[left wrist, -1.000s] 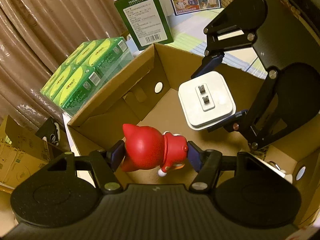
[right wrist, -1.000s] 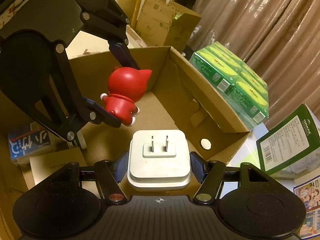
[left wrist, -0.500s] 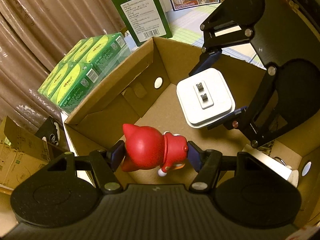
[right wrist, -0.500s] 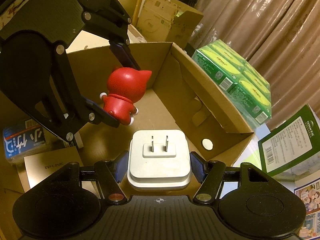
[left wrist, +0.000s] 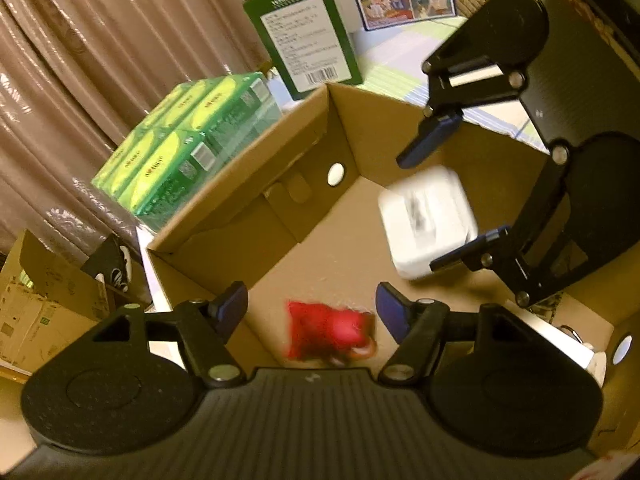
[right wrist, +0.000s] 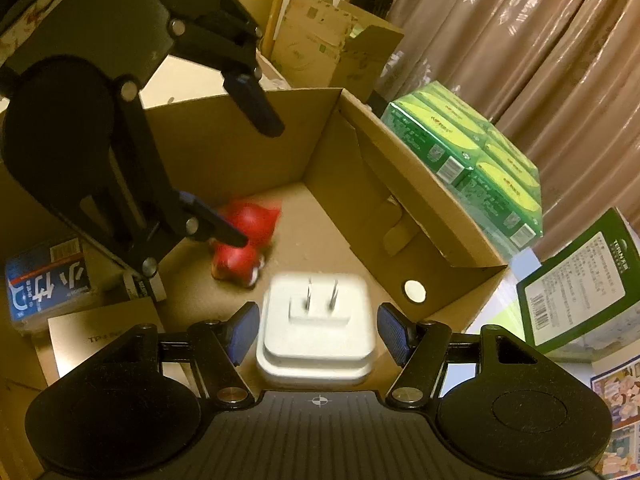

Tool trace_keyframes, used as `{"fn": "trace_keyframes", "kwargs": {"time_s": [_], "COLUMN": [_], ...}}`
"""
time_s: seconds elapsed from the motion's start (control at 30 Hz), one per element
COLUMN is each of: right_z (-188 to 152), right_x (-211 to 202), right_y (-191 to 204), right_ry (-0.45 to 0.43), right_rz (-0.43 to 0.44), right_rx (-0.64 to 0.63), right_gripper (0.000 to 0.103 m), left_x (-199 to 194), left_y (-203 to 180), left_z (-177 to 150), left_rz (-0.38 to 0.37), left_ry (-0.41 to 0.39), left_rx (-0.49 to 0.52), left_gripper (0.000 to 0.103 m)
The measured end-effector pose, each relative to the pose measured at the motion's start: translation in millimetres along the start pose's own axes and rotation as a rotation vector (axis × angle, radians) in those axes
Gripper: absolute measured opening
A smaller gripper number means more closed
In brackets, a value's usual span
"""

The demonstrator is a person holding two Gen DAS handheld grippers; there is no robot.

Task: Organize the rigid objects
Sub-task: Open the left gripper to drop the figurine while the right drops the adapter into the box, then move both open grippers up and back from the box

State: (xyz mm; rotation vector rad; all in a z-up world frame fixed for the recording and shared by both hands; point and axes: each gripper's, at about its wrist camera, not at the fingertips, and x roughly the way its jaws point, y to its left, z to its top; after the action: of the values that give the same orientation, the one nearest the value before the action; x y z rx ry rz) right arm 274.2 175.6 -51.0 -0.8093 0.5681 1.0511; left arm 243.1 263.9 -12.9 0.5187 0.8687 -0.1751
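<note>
An open cardboard box (left wrist: 280,168) (right wrist: 224,152) lies below both grippers. A red toy figure (left wrist: 328,336) (right wrist: 244,240), blurred, drops onto the box floor beneath my left gripper (left wrist: 312,310) (right wrist: 256,184). That gripper's jaws are opening and its pads touch nothing. A white plug adapter (right wrist: 316,332) (left wrist: 428,220), prongs toward the camera, is also blurred. It sits slightly lower between the pads of my right gripper (right wrist: 319,332) (left wrist: 420,212) and is slipping free of them.
Wrapped green packs (left wrist: 180,152) (right wrist: 472,160) stand against the box's outer wall, a tall green carton (left wrist: 304,36) (right wrist: 576,272) beyond them. A blue packet (right wrist: 44,284) and a flat brown box (right wrist: 100,340) lie in the box's other end. Curtains hang behind.
The red figure has left the left gripper's pads and fallen toward the box floor. The white adapter has gone blurred and sunk a little between the right pads.
</note>
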Motion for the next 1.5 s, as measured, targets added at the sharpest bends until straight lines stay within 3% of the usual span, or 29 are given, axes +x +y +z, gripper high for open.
{"fn": "trace_keyframes", "kwargs": {"time_s": [0.47, 0.63, 0.9, 1.03, 1.27, 1.5], "right_z": [-1.4, 1.0, -4.0, -13.7, -24.8, -40.1], "right_x": [-19.8, -44.0, -87.0, -114.1, -156.3, -189.1], "right_y": [0.9, 8.7, 26.0, 28.9, 51.0, 70.9], "right_ry": [-0.037, -0.074, -0.103, -0.138, -0.164, -0.202], "right_rz": [-0.03, -0.03, -0.023, 0.014, -0.014, 0.026], "right_rx": [0.026, 0.059, 0.201, 0.387, 0.515, 0.661], "right_gripper": [0.062, 0.062, 0.062, 0.062, 0.063, 0.083], "left_x": [-27.6, -47.3, -90.6, -116.2, -157.8, -192.2], "left_y": [-2.1, -3.3, -18.5, -31.1, -49.0, -68.4], "left_z": [-0.7, -3.3, -11.2, -16.7, -26.4, -40.9], "left_rz": [0.023, 0.024, 0.032, 0.061, 0.086, 0.109], "left_ry": [-0.034, -0.047, -0.053, -0.067, -0.095, -0.12], "left_rx": [-0.018, -0.075, -0.147, -0.195, -0.335, -0.447], "left_gripper": [0.067, 0.067, 0.067, 0.069, 0.08, 0.089]}}
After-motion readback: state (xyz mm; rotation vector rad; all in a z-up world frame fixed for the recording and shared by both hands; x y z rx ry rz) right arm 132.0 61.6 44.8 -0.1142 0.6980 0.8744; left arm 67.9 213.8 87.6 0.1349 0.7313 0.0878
